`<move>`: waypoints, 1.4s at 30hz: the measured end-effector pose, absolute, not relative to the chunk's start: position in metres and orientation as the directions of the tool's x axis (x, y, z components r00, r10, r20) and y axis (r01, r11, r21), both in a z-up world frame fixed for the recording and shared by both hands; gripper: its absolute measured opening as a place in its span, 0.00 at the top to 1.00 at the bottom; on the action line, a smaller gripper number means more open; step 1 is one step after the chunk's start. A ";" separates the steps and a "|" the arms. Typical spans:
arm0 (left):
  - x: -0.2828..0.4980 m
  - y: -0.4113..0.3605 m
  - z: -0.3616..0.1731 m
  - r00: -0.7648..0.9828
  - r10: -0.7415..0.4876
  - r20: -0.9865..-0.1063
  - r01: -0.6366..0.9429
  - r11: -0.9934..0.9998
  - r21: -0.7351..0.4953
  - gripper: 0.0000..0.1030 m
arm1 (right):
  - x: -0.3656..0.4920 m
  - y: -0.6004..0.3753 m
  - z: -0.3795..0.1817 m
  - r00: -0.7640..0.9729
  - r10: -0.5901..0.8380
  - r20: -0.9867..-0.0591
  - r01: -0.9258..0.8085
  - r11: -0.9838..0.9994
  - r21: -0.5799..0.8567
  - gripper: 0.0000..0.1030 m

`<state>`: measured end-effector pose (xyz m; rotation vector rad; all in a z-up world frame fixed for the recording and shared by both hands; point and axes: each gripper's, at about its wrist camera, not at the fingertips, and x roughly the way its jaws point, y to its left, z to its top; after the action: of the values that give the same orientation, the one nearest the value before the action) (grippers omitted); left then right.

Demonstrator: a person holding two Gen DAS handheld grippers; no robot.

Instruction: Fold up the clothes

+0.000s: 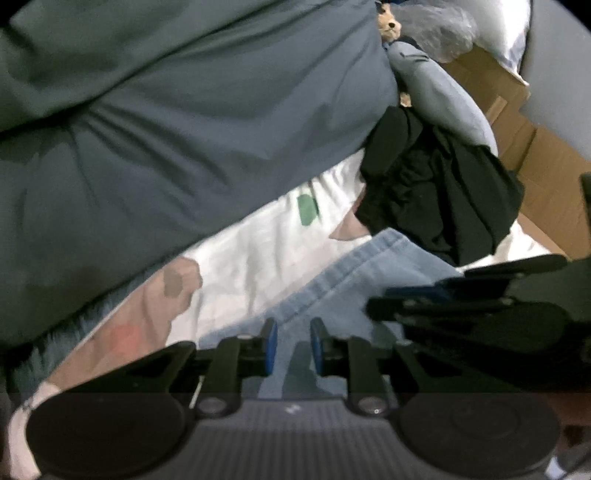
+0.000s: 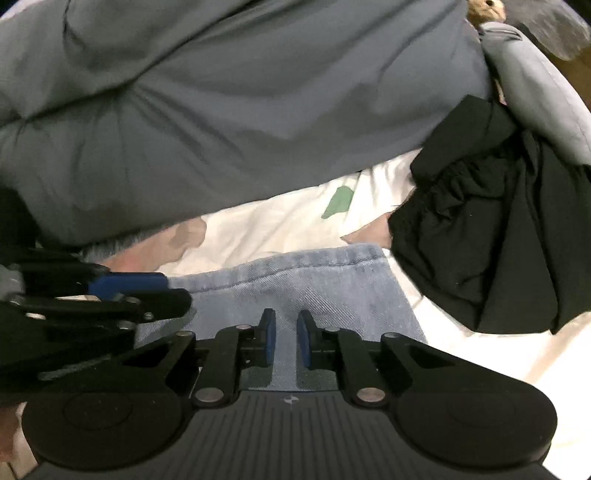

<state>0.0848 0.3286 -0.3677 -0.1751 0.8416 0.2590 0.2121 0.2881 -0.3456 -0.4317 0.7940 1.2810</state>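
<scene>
A light-blue denim garment (image 1: 351, 280) (image 2: 314, 280) lies flat on the white patterned bedsheet (image 1: 258, 251) (image 2: 277, 221), its stitched hem facing away. My left gripper (image 1: 294, 343) hovers low over the denim with its blue pads a narrow gap apart, and cloth shows through the gap. Just to its right, my right gripper (image 2: 287, 338) is over the same denim, pads also slightly apart. Each gripper appears side-on in the other's view: the right gripper (image 1: 406, 302) and the left gripper (image 2: 162, 295). A crumpled black garment (image 1: 443, 192) (image 2: 498, 240) lies beyond the denim on the right.
A bulky grey-blue duvet (image 1: 166, 129) (image 2: 221, 110) fills the far side of the bed. A blue-grey pillow (image 1: 436, 92) (image 2: 535, 85) and a plush toy (image 1: 389, 24) sit behind the black garment. A cardboard box (image 1: 535, 166) stands at the right edge.
</scene>
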 end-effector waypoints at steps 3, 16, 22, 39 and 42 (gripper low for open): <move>0.076 0.322 -0.363 0.636 0.149 -0.758 -0.260 0.965 -0.029 0.80 | 0.217 0.293 -0.351 0.067 0.668 -0.741 -0.953 0.264 0.152 0.92; 0.052 0.336 -0.401 0.604 0.156 -0.782 -0.275 0.961 -0.021 0.74 | 0.213 0.275 -0.334 0.011 0.711 -0.703 -0.935 0.257 0.245 0.95; 0.054 0.339 -0.406 0.605 0.138 -0.785 -0.263 0.964 -0.034 0.75 | 0.183 0.251 -0.338 -0.037 0.725 -0.688 -0.956 0.174 0.235 0.82; 0.085 0.351 -0.409 0.622 0.153 -0.768 -0.263 0.965 -0.020 0.97 | 0.168 0.248 -0.375 0.035 0.651 -0.758 -0.956 0.243 0.164 0.78; 0.087 0.351 -0.413 0.620 0.147 -0.771 -0.247 0.969 -0.013 0.97 | 0.179 0.241 -0.370 -0.006 0.654 -0.756 -0.934 0.267 0.238 0.77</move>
<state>0.0872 0.3508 -0.4132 -0.1220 0.8737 0.2272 0.1788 0.2412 -0.3697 -0.3841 0.9130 1.3011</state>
